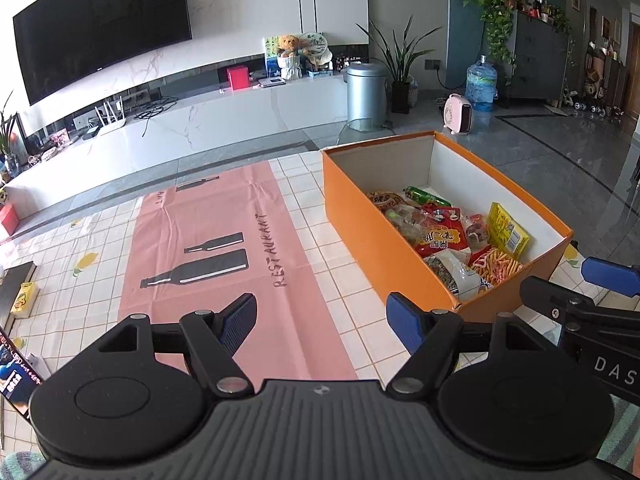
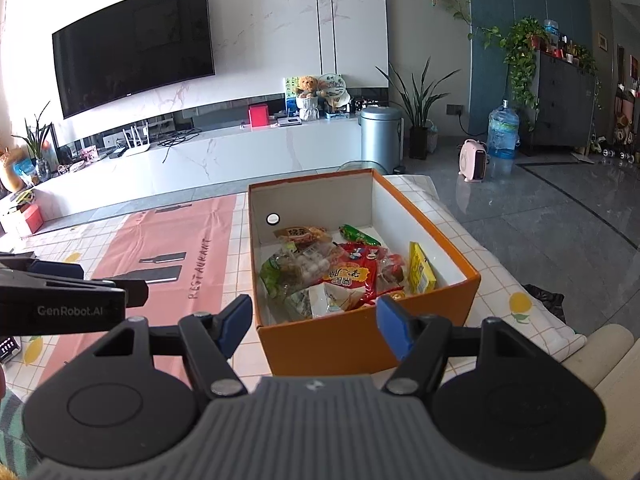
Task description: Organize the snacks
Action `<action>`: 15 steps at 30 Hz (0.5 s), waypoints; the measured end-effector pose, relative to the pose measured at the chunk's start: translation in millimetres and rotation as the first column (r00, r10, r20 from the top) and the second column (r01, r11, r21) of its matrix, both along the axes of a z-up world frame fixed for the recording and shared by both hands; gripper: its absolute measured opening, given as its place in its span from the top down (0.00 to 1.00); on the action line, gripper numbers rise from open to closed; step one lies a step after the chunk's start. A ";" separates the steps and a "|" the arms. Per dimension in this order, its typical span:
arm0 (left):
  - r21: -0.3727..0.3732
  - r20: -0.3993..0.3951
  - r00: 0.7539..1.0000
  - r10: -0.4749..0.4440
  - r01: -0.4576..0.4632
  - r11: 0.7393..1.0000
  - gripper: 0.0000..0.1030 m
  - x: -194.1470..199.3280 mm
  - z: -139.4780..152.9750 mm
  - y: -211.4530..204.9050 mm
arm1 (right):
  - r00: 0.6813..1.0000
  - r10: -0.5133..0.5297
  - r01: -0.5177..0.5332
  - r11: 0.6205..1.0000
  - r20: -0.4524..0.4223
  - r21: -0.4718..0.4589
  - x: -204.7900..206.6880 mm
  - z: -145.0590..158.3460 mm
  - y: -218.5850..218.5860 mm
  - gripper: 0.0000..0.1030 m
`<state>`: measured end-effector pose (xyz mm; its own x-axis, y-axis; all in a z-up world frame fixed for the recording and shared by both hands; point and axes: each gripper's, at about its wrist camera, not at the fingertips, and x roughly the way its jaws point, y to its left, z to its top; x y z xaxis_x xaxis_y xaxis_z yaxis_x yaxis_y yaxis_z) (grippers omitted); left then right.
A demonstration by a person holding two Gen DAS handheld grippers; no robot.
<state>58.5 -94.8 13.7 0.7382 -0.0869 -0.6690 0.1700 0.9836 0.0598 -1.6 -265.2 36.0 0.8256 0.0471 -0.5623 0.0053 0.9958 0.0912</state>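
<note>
An orange box (image 1: 360,216) with white inner walls stands on the tiled tablecloth; it also shows in the right wrist view (image 2: 360,340). Inside lie several snack packets: a red bag (image 1: 440,236), a yellow pack (image 1: 508,230), a green pack (image 1: 426,196), and a bag of orange sticks (image 1: 496,266). The red bag (image 2: 356,276) and yellow pack (image 2: 420,270) show in the right wrist view too. My left gripper (image 1: 322,320) is open and empty over the pink mat, left of the box. My right gripper (image 2: 316,324) is open and empty, just in front of the box's near wall.
A pink mat (image 1: 224,256) printed with bottles covers the table left of the box. A small yellow pack (image 1: 24,298) lies at the table's far left edge. Beyond the table are a white TV bench (image 1: 200,120), a grey bin (image 1: 366,92) and a glossy floor.
</note>
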 end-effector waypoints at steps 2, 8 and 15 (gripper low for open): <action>0.000 -0.012 1.000 -0.001 0.001 1.000 0.16 2.4 -1.4 0.0 | 1.000 -0.002 0.002 1.000 0.001 -0.003 1.4 -0.8 -0.2 0.35; -0.001 -0.023 1.000 -0.007 0.007 1.000 0.16 3.6 -0.3 -0.2 | 1.000 -0.010 0.010 1.000 0.001 -0.003 4.1 -3.2 -0.1 0.35; -0.003 -0.023 1.000 -0.007 0.007 1.000 0.16 3.8 0.2 -0.5 | 1.000 -0.011 0.011 1.000 0.008 -0.008 2.8 -2.3 1.4 0.35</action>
